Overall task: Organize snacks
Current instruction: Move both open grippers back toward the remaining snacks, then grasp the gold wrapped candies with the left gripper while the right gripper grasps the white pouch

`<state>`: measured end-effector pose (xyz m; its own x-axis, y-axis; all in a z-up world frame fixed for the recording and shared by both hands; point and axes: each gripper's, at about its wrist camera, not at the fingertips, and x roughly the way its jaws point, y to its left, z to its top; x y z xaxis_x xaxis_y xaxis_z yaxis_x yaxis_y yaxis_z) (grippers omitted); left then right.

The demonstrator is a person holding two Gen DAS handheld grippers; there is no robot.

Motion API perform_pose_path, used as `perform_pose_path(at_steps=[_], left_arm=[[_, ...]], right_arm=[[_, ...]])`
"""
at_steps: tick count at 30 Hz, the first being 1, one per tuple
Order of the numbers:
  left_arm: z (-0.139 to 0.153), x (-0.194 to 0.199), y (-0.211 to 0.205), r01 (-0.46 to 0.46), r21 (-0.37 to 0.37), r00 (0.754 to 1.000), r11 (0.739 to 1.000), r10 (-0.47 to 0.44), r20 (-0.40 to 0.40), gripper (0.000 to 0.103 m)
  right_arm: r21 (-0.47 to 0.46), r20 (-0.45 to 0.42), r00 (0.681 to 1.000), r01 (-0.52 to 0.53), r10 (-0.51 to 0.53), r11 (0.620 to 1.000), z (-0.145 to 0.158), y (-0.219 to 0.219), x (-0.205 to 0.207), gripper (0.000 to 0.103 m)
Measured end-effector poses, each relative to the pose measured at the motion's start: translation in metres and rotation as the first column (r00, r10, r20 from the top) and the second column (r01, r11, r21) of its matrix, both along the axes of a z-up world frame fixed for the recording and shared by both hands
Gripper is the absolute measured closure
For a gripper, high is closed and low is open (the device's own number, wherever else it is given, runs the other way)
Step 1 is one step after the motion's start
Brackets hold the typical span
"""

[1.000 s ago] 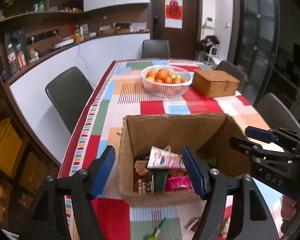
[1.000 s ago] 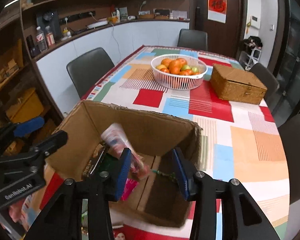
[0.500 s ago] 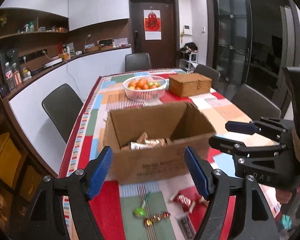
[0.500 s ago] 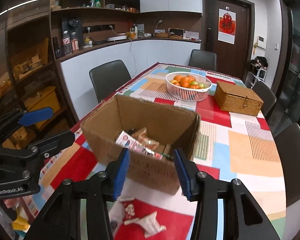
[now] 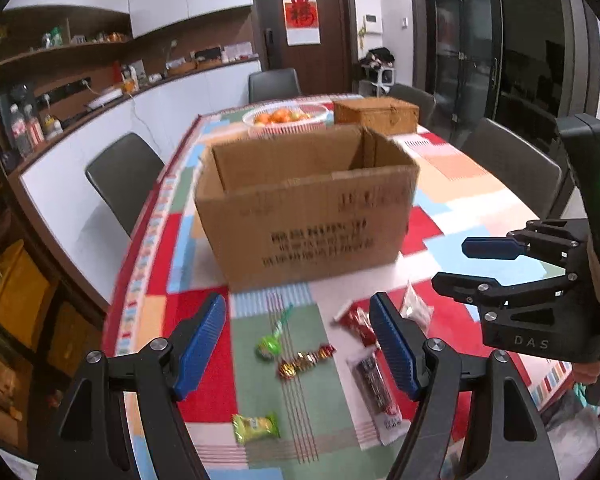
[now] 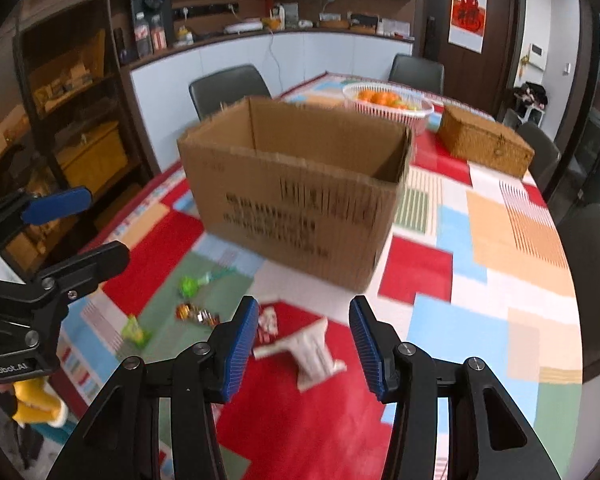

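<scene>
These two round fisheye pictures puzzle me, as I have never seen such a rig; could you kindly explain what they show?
No robot here: a person carries a hand-held two-finger gripper in each hand, each with a camera looking along its blue-padded fingers. One picture comes from the left gripper, the other from the right gripper. Both are open and hold nothing. On the patchwork tablecloth stands an open brown cardboard box; before it lie loose snacks, such as a green lollipop and a white packet.
</scene>
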<state>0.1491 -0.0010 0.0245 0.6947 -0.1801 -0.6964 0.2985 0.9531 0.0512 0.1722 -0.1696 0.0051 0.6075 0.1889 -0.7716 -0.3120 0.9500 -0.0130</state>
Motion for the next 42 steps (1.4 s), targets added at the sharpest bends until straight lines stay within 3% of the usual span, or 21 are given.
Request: perform_pose_path(at_steps=[5, 17, 27, 36, 42], left_arm=[[-0.027, -0.001, 0.001, 0.013, 0.019, 0.998, 1.0, -0.012, -0.054, 0.03], [-0.082, 0.022, 0.001, 0.083, 0.05, 0.98, 0.995, -0.073, -0.185, 0.033], [-0.112, 0.044, -0.001, 0.126, 0.035, 0.957, 0.991, -0.112, -0.267, 0.058], [-0.121, 0.056, -0.006, 0.149, 0.019, 0.945, 0.989, -0.137, -0.297, 0.068], [-0.126, 0.06, -0.008, 0.148, 0.002, 0.937, 0.989, -0.14, -0.32, 0.071]], right_arm=[[-0.046, -0.072, 0.997, -0.009, 0.006, 0.999, -0.028, 0.002, -0.006, 0.055], [-0.135, -0.145, 0.989, 0.006, -0.026, 0.991, -0.071, 0.005, 0.0, 0.055], [-0.164, -0.18, 0.983, 0.008, -0.038, 0.986, -0.091, 0.007, 0.013, 0.055], [-0.13, -0.197, 0.98, 0.002, -0.028, 0.991, -0.099, 0.006, 0.021, 0.056], [-0.1, -0.212, 0.977, 0.001, -0.023, 0.995, -0.102, 0.004, 0.027, 0.063]])
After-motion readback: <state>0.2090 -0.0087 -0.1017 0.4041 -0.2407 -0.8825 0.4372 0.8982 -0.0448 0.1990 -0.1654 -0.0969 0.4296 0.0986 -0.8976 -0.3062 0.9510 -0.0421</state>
